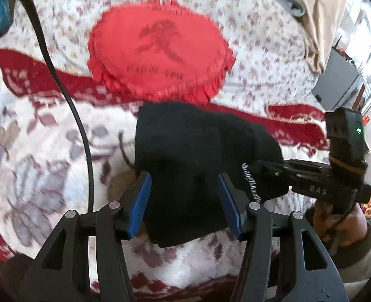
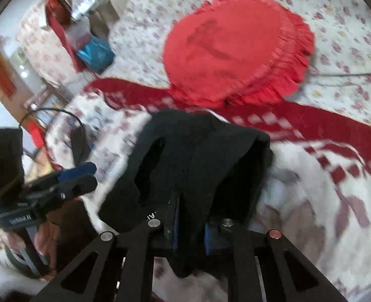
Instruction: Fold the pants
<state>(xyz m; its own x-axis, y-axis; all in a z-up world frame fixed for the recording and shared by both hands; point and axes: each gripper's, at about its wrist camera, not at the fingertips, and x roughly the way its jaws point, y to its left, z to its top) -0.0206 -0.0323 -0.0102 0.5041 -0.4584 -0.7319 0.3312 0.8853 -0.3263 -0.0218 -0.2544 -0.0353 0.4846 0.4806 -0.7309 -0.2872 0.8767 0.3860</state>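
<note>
a black cable is trailing down the left over the patterned blanket. the left gripper is standing about half open, its blue pads bracketing the bundled black pants without clearly pressing them, probably lining up a fresh grip. behind, a red round cushion is sitting on the floral bedspread. further right, the right gripper is pinching nearly closed on the pants' near edge, likely keeping the fold together above the blanket while a hand is gripping its handle.

Black pants, red frilled cushion, white floral bedspread
</note>
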